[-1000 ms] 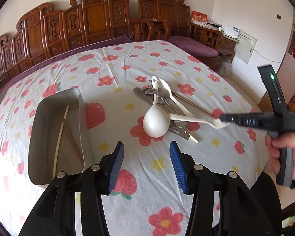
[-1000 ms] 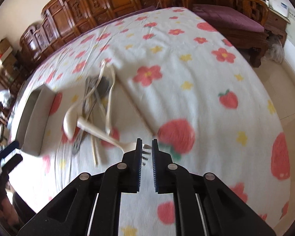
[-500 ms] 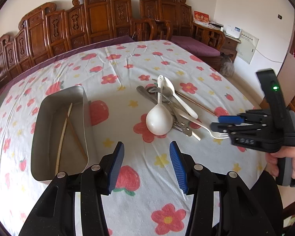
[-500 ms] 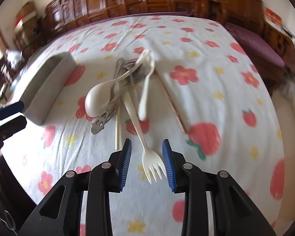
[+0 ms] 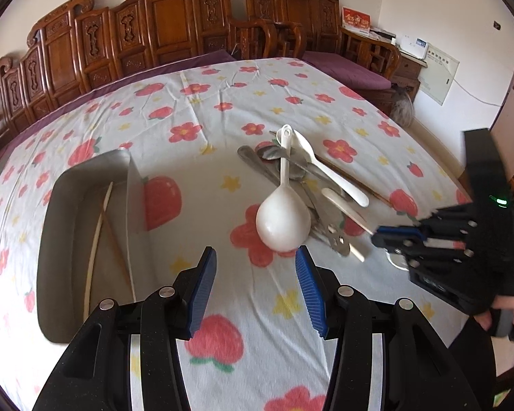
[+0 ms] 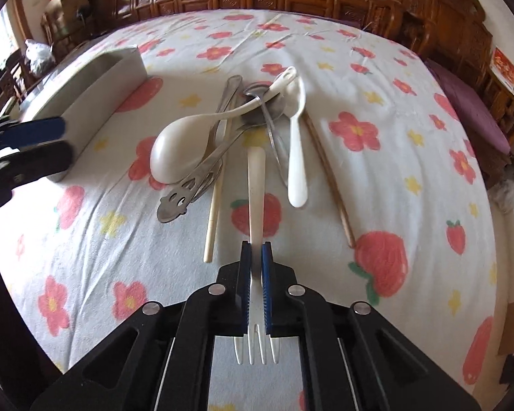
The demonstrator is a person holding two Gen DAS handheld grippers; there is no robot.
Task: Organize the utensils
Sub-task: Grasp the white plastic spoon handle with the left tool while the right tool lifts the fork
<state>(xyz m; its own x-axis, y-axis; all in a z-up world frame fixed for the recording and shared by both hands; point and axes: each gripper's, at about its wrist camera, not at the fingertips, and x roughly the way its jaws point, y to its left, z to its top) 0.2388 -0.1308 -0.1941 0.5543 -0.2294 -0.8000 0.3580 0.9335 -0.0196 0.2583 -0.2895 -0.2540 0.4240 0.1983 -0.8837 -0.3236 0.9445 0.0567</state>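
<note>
Gripping white plastic fork (image 6: 256,185) by its neck: right gripper (image 6: 256,257), near cloth-covered table's (image 6: 325,51) edge; left gripper (image 5: 255,267) open, empty.

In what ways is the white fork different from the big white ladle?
The white fork has tines and a flat handle; the big white ladle has a round bowl. The fork is clamped in the right gripper; the ladle lies free on the pile. Both are white plastic.
</note>
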